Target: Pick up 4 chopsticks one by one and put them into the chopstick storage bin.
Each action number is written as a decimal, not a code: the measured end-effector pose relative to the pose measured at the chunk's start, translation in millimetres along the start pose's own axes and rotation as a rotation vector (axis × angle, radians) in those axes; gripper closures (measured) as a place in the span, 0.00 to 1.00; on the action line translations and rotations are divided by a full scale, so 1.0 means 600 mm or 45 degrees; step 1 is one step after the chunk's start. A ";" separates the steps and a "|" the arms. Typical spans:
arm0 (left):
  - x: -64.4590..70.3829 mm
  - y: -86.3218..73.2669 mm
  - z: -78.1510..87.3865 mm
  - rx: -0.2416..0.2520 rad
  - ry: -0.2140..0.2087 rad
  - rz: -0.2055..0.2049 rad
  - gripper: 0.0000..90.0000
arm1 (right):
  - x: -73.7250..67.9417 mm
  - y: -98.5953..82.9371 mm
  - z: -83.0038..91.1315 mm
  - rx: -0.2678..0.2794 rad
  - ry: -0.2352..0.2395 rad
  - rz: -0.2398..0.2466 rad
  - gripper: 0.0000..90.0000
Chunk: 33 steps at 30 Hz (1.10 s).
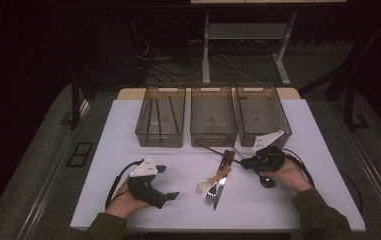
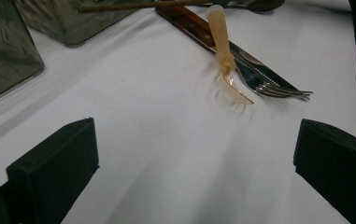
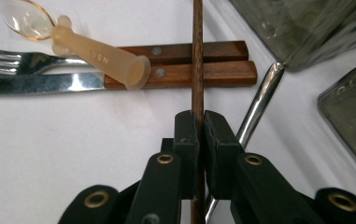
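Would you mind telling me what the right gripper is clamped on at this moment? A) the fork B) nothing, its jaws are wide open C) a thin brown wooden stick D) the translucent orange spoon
C: in the right gripper view, the right gripper has its jaws shut on the thin brown wooden stick, which crosses over the wooden handles of the cutlery lying on the table.

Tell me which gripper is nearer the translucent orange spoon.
Right. The right gripper, shut on a wooden chopstick, sits just past the cutlery pile beside the orange spoon. The left gripper rests open, farther off across bare table.
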<state>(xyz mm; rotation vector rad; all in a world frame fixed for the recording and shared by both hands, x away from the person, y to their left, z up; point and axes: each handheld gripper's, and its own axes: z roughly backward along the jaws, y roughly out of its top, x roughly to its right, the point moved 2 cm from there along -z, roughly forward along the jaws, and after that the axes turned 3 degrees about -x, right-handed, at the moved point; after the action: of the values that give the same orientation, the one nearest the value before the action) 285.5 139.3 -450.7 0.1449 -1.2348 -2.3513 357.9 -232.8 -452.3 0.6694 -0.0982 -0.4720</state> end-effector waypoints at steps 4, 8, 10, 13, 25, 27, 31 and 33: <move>0.000 0.000 0.000 -0.002 0.000 -0.002 0.00 | -0.001 0.001 0.010 0.021 0.011 -0.003 0.94; 0.000 0.000 0.000 -0.001 0.001 0.000 0.00 | -0.004 0.002 0.019 0.039 0.018 0.003 0.94; 0.000 0.000 0.000 0.000 0.000 0.001 0.00 | -0.007 0.003 0.024 0.053 0.027 0.003 0.94; 0.000 0.000 0.000 0.001 0.001 0.001 0.00 | -0.011 0.006 0.031 0.079 0.039 0.000 0.94; 0.000 0.000 0.000 -0.001 0.002 0.002 0.00 | -0.024 0.023 0.051 0.194 0.078 -0.043 0.94; 0.000 0.000 0.000 -0.001 0.002 0.001 0.00 | -0.027 0.028 0.052 0.206 0.078 -0.053 0.94; 0.000 0.000 0.000 -0.003 0.003 0.000 0.00 | -0.034 0.037 0.051 0.203 0.077 -0.064 0.94; 0.000 0.000 0.000 -0.003 0.004 0.001 0.00 | -0.038 0.042 0.050 0.203 0.076 -0.073 0.94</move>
<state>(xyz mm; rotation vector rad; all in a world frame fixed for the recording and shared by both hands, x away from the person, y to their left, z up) 285.7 139.1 -450.9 0.1477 -1.2301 -2.3511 340.4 -222.8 -412.1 0.8440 -0.0612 -0.5021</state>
